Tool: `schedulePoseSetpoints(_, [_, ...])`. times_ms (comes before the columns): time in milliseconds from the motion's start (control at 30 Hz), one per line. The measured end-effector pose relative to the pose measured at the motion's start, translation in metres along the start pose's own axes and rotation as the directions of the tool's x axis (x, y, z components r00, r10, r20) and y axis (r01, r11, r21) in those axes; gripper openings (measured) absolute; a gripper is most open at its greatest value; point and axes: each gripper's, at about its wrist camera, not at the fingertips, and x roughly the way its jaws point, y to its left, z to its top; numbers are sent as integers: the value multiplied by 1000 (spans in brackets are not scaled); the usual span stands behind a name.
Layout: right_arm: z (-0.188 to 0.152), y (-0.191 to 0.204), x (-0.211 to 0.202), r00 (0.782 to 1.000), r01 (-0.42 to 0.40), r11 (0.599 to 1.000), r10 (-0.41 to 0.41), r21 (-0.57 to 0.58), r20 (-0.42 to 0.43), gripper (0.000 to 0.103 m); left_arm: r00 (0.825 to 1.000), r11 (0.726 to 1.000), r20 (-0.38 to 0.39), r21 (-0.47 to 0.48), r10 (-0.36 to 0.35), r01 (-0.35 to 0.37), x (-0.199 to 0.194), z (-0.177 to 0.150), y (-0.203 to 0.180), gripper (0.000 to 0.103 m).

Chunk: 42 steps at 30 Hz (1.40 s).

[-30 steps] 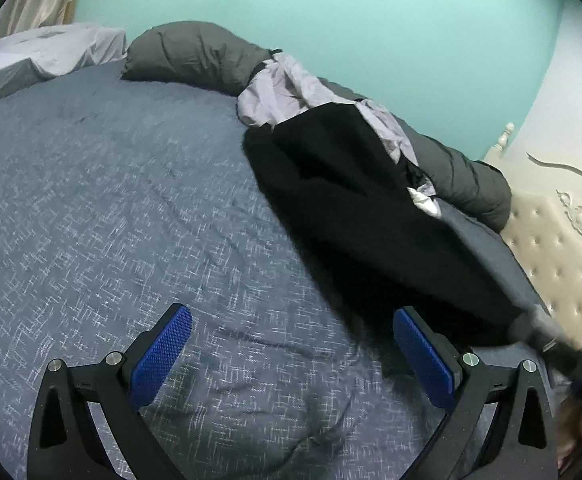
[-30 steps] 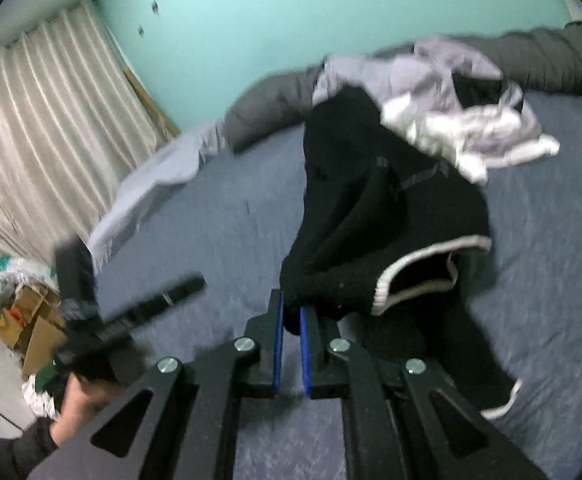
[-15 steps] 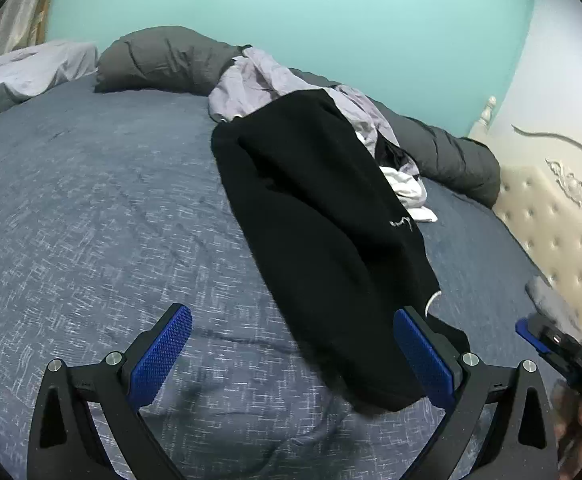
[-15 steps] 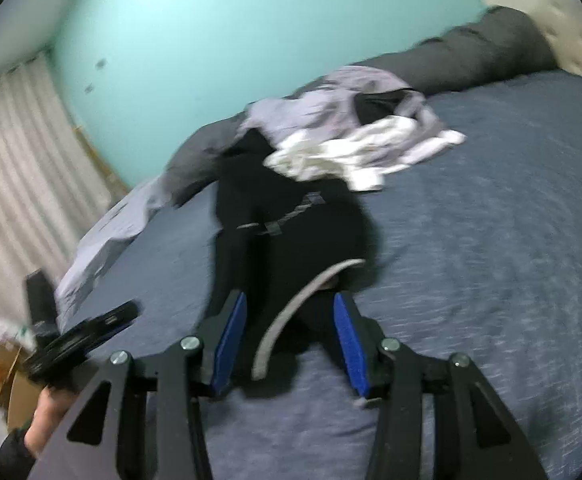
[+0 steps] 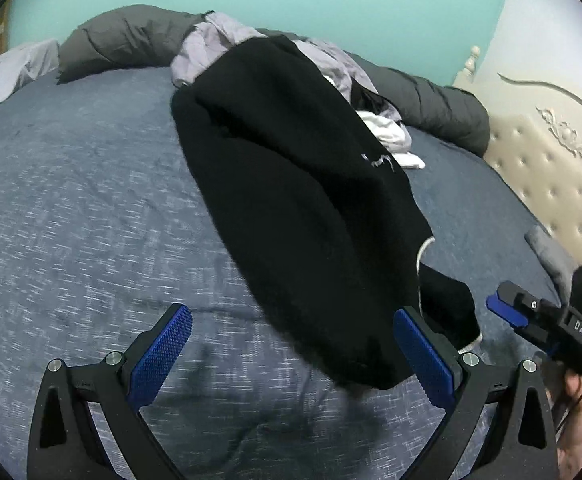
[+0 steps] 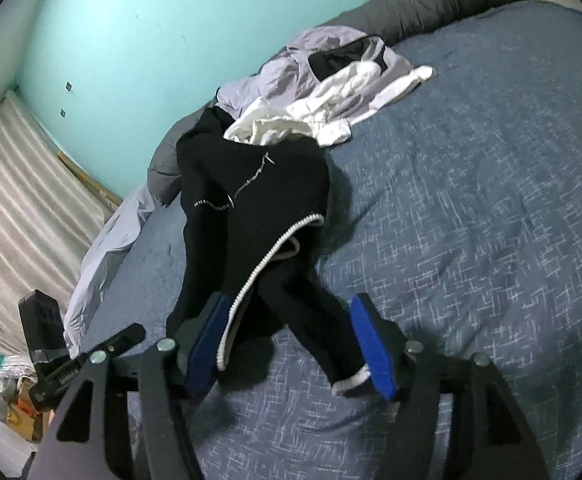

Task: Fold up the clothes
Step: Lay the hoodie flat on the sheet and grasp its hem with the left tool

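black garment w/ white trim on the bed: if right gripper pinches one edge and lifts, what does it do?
The black knit garment with white trim likely hangs limp, since it lies rumpled on the blue bedspread. Its far end reaches the lilac and white clothes pile, so pulling may drag those. The open right gripper should find that corded trim grippable.

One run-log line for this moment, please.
left gripper: open, empty | right gripper: open, straddling black garment | garment: lying bunched on blue bedspread, unfolded | clothes pile: behind it
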Motion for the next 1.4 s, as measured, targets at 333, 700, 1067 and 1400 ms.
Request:
schedulePoseSetpoints(333, [2,-7,-3,1000,-14,1000,14,9,5,65,995,997,-90,69,35,-29,32,-14,-14,103])
schedulePoseSetpoints(700, [0,-1,0,999,-32,999,32,1,-5,65,989,1000,-147,-20,-8,5,53,-18,-4,102])
schedulePoseSetpoints(1067, [2,-3,-1,999,-49,999,49,18,0,65,992,999,-119,-4,-45,44,48,-25,-11,74])
schedulePoseSetpoints(1400, [4,-6,-2,998,-56,998,56,33,1,65,980,991,-145,-29,-135,132,49,-30,-18,26])
